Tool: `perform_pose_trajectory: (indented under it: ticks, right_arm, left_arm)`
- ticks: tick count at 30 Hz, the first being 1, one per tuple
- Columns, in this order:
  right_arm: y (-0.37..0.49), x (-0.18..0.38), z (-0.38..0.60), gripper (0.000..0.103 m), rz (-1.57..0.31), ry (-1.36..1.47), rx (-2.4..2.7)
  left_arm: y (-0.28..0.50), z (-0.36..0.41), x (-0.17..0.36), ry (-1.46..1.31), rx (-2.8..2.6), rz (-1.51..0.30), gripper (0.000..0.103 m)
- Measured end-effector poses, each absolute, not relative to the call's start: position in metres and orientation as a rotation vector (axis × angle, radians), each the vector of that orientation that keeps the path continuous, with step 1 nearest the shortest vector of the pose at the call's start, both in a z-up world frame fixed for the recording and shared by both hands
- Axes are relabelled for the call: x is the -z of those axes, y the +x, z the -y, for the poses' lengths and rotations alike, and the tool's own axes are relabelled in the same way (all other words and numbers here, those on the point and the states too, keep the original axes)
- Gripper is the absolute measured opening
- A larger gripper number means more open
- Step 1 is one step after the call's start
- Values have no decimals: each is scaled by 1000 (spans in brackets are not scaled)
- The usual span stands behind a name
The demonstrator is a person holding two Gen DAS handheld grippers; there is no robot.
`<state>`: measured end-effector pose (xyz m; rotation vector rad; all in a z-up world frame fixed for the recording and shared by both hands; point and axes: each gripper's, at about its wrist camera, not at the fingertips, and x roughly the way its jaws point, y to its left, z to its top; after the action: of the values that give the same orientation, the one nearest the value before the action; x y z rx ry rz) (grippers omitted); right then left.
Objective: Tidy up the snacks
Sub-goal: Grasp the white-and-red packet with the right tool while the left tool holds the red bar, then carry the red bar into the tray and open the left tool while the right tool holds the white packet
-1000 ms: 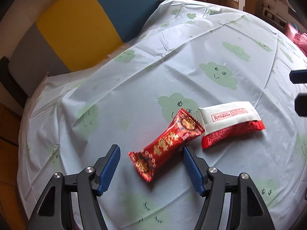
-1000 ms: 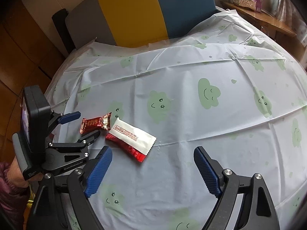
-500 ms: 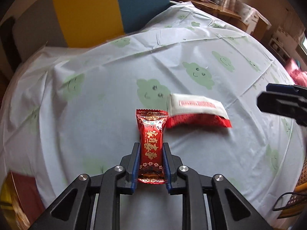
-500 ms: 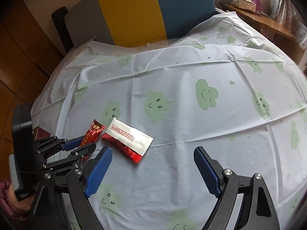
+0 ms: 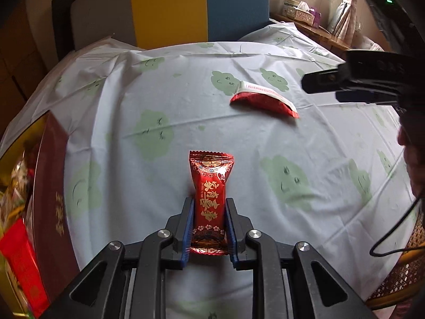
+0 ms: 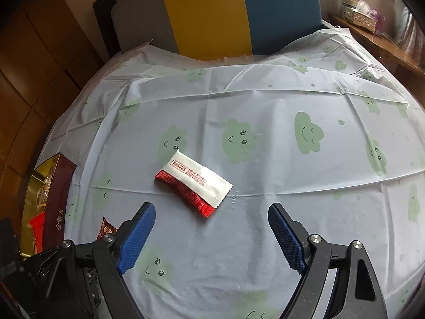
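My left gripper [image 5: 209,214] is shut on a red candy packet with gold characters [image 5: 210,194] and holds it above the cloud-print tablecloth. Its tip also shows in the right wrist view [image 6: 106,228], behind my right gripper's left finger. A white and red snack packet [image 6: 193,183] lies on the cloth, also in the left wrist view [image 5: 263,100]. My right gripper [image 6: 211,231] is open and empty, hovering just short of that packet. A dark red snack box with a gold inside [image 5: 49,186] holds several snacks at the left table edge, also in the right wrist view [image 6: 50,186].
The round table carries a pale blue cloth with green clouds [image 6: 265,106]. A chair with grey, yellow and blue panels [image 6: 212,13] stands behind it. A wooden sideboard with a tissue box [image 6: 360,13] is at the far right. A wicker chair [image 5: 398,279] is at the right.
My left gripper closed on the red candy packet, lifted it and swung left toward the snack box. My right gripper moved closer to the white and red packet.
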<state>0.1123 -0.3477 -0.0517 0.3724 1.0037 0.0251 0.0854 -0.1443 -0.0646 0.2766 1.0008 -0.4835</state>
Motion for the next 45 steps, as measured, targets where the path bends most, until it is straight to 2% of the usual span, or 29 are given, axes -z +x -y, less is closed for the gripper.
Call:
perform_pose_trajectory:
  ticks: [8,25,26,27,28,30,38,45]
  right_arm:
    - [115,61,323,81,-1015,249,-98]
    - [179,82,299,80,-1083,13,-86]
    - [180,85,298,73,-1097,5,-95]
    - [179,87,296,54,-1100,-2,-101]
    - [176,84,294,42,-1088,0,-111]
    - [170,81,289,40,-1095,-18,-112]
    - [121,79,271,40,-1156,66,-209]
    - [102,85,274,43,-1113,118,-228]
  left_arm:
    - [63,124,68,242,514,-936,22]
    - [64,117,72,164,543,-922,23]
    - [65,118,72,164,544,-923,23]
    - [65,117,72,162,544,-923,23]
    - [64,116,72,159,546,-924,23]
    - [64,115,72,152,547,-925,23]
    - [62,115,72,148,543,-918,23]
    - [61,117,71,155,539,-919,23]
